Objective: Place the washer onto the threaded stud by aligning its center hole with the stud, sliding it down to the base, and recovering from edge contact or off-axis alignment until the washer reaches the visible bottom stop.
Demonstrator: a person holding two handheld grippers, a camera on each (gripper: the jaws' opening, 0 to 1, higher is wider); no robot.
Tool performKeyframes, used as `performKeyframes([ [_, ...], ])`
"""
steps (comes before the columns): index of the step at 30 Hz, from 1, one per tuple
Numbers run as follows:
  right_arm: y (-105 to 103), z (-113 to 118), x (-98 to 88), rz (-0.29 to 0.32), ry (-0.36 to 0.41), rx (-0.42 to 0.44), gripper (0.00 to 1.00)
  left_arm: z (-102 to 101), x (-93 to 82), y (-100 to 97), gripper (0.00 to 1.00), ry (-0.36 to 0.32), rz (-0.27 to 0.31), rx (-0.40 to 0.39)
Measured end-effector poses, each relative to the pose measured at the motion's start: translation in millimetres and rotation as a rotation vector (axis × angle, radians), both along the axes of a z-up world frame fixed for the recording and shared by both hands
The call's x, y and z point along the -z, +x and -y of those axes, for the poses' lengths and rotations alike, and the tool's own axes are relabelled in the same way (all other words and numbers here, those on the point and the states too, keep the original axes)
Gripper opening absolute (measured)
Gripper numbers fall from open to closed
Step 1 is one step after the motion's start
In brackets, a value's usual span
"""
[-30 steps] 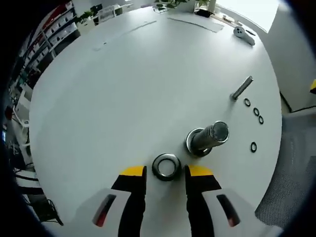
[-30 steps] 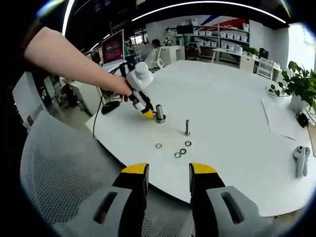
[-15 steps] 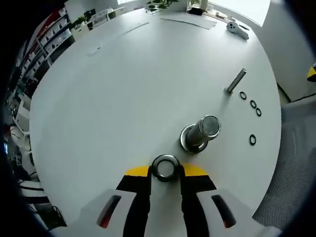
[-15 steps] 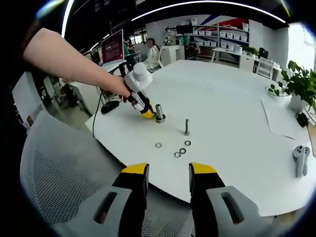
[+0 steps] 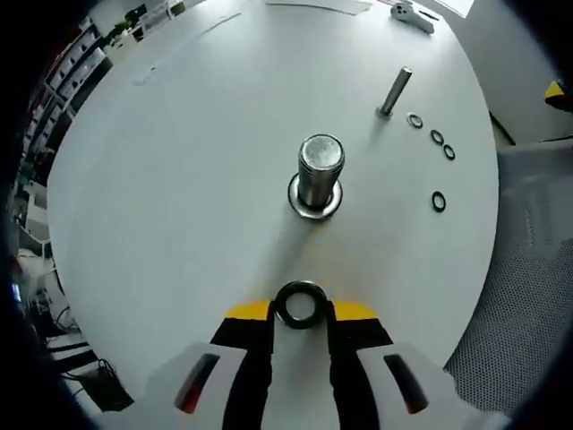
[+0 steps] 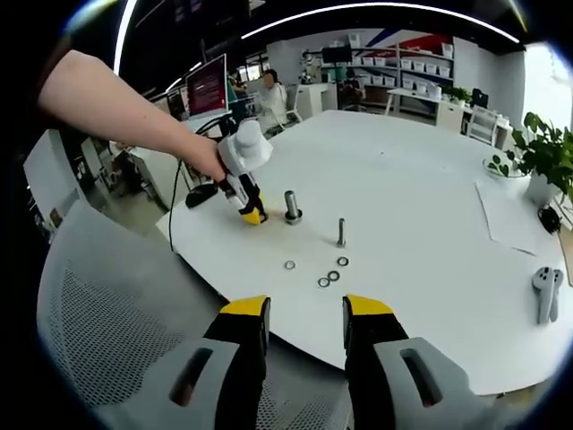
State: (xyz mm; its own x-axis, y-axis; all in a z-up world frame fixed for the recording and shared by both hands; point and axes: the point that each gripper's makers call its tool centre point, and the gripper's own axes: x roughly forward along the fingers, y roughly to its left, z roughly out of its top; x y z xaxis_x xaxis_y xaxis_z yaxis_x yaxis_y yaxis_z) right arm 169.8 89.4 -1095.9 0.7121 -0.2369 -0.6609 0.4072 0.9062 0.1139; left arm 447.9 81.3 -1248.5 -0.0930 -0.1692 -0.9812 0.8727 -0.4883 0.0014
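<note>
Two jaws of the left tool (image 5: 302,313) pinch the washer (image 5: 301,304) short of the stud (image 5: 319,173).

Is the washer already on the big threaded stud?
No, the washer is clamped between the left gripper jaws, well apart from the threaded stud, which stands upright on the table.

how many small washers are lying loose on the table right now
4 small washers: one beside the thin bolt, two close together, and one apart. The large washer in the left gripper isn't counted.
</note>
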Motion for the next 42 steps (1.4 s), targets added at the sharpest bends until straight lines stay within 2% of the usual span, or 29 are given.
performKeyframes([
  [1,0,0,0.7,0.001,0.0,0.0,0.35,-4,-6.4,-7.0,0.22,-0.001,0.003,0.0],
  [9,0,1,0.9,0.003,0.002,0.005,0.35,-8,-8.4,-10.0,0.24,0.01,-0.002,-0.035],
  [15,0,0,-0.8,0.005,0.0,0.007,0.35,-3,-4.8,-4.1,0.22,0.011,-0.005,-0.034],
  [18,1,1,1.3,0.0,0.001,0.004,0.35,-9,-12.5,-13.7,0.21,0.022,0.003,-0.047],
  [20,0,-1,1.2,-0.002,0.0,0.007,0.35,-5,-7.4,-5.7,0.2,0.025,0.009,-0.051],
  [22,-1,0,-0.1,-0.002,0.0,0.011,0.35,-8,-8.9,-8.9,0.2,0.019,0.008,-0.044],
  [25,-1,1,1.5,-0.005,0.001,0.011,0.35,-3,-4.5,-0.2,0.19,0.001,-0.004,-0.043],
  [29,-1,2,2.1,-0.003,0.002,0.015,0.35,-10,-9.5,-9.1,0.19,-0.002,0.013,0.001],
  [33,-1,2,0.1,-0.004,0.0,0.013,0.35,-8,-5.2,-5.5,0.19,0.001,0.011,0.002],
  [36,-2,1,0.6,-0.002,0.0,0.016,0.35,-7,-12.4,-9.3,0.19,-0.016,0.022,0.022],
  [39,-2,2,-0.9,-0.001,0.0,0.019,0.35,-4,-18.1,-7.4,0.19,-0.036,0.005,0.019],
  [42,-2,3,1.0,-0.004,-0.003,0.016,0.35,8,-25.3,-8.2,0.19,-0.047,-0.019,0.024],
])
